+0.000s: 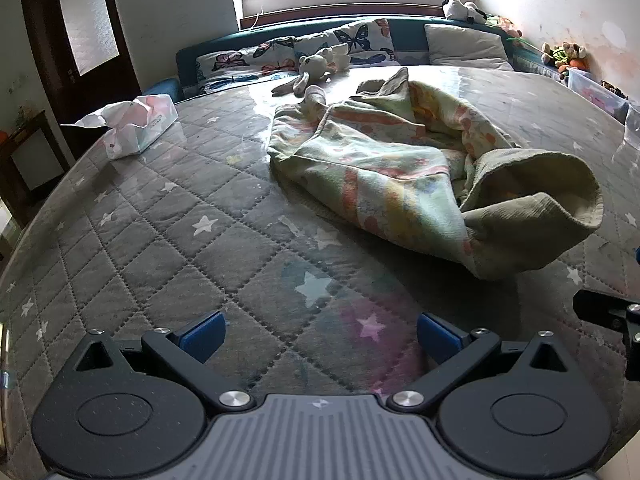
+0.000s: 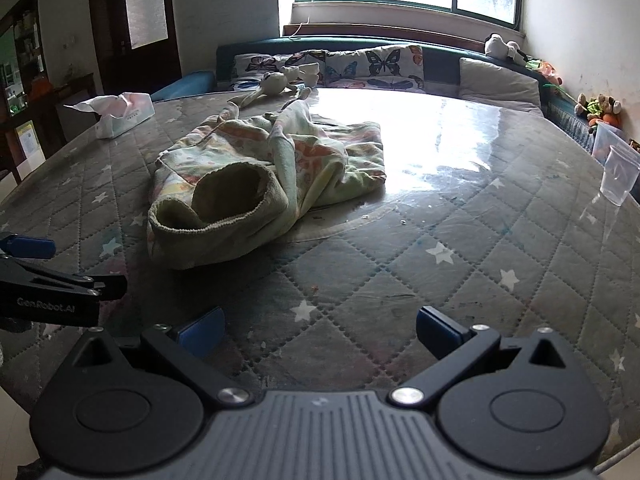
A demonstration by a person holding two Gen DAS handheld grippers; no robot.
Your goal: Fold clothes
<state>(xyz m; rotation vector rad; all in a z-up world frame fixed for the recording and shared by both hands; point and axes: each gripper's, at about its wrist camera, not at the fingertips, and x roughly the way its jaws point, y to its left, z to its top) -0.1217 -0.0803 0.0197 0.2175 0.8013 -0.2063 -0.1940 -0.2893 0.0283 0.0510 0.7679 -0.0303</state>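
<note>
The garment [image 1: 420,172] lies crumpled, unfolded, ahead of both tongs; left tongs [image 1: 320,334] and right tongs [image 2: 320,332] hover wide apart, empty, seemingly poised to grab.

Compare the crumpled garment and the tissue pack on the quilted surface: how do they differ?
The garment is pale green with pastel prints; the tissue pack is white and pink. The garment lies crumpled near the middle; the tissue pack sits toward the far left edge. The garment looks larger. Neither gripper touches either.
</note>
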